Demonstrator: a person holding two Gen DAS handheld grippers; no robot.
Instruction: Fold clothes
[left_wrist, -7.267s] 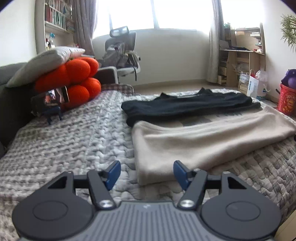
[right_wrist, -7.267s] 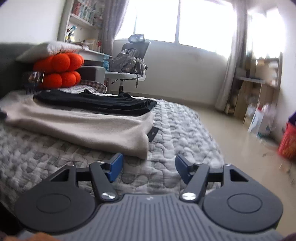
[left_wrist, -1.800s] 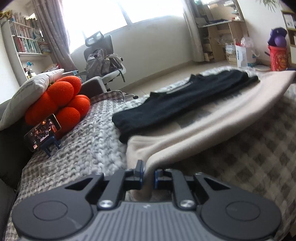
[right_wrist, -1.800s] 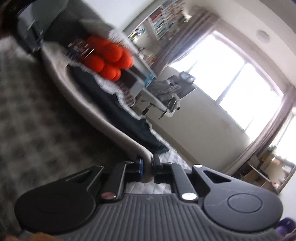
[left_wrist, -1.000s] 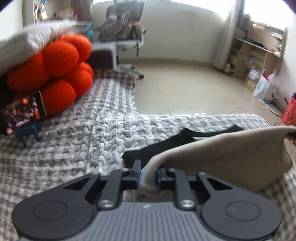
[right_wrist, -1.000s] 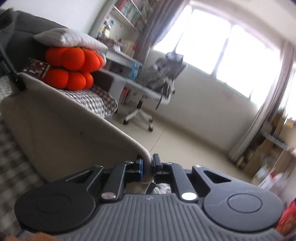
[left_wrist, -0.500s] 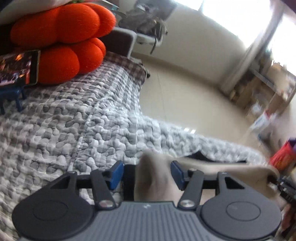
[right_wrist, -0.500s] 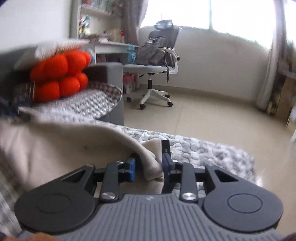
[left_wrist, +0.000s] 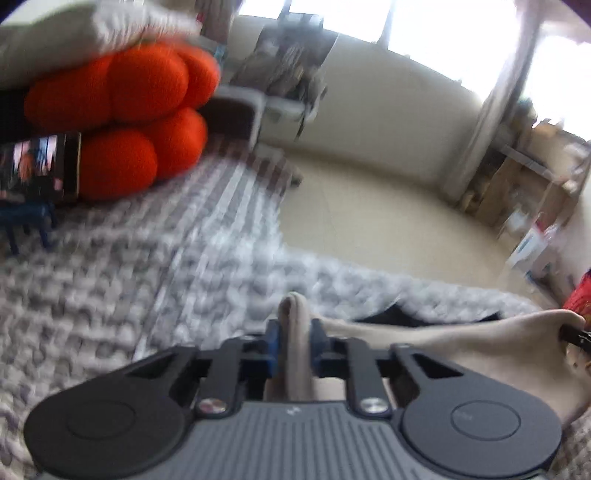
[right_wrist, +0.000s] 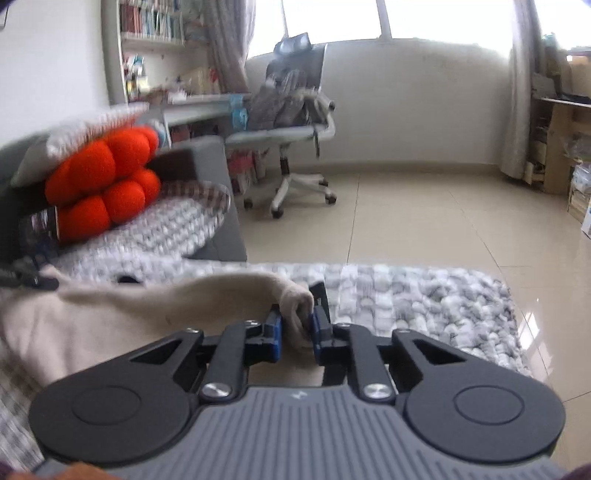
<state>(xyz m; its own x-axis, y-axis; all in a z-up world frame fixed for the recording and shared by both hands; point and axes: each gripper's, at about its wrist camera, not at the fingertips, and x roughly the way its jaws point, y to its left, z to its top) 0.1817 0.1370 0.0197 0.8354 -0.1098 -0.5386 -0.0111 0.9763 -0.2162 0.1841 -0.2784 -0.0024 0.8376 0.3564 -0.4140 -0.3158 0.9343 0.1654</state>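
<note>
My left gripper (left_wrist: 294, 341) has its jaws closed on a bunched fold of the beige garment (left_wrist: 461, 354), the cloth standing up as a narrow ridge between the blue pads (left_wrist: 272, 341). From there the garment runs off to the right, draped over the grey-and-white knitted blanket (left_wrist: 147, 280) on the bed. A sliver of the black garment (left_wrist: 388, 317) shows just beyond the beige cloth's far edge.

In the right wrist view, my right gripper (right_wrist: 295, 332) is clamped on the other corner of the same beige garment (right_wrist: 129, 317), a rounded knob of fabric poking out above the blue pads (right_wrist: 274, 334). The cloth stretches away to the left, low over the blanket (right_wrist: 406, 295) near the bed's far edge. At the far left of that view, a dark part that I take for my left gripper meets the cloth's other end.

An orange knotted cushion (left_wrist: 122, 118) sits at the head of the bed under a pale pillow (left_wrist: 74, 40), with a phone (left_wrist: 40, 166) propped on a small blue stand (left_wrist: 26, 221) just in front of it. Beyond the bed lie a glossy tiled floor (right_wrist: 443, 221), an office chair (right_wrist: 295, 122) draped with clothing, bookshelves (right_wrist: 151, 29) and bright windows (right_wrist: 443, 18). The left wrist view is heavily motion-blurred.
</note>
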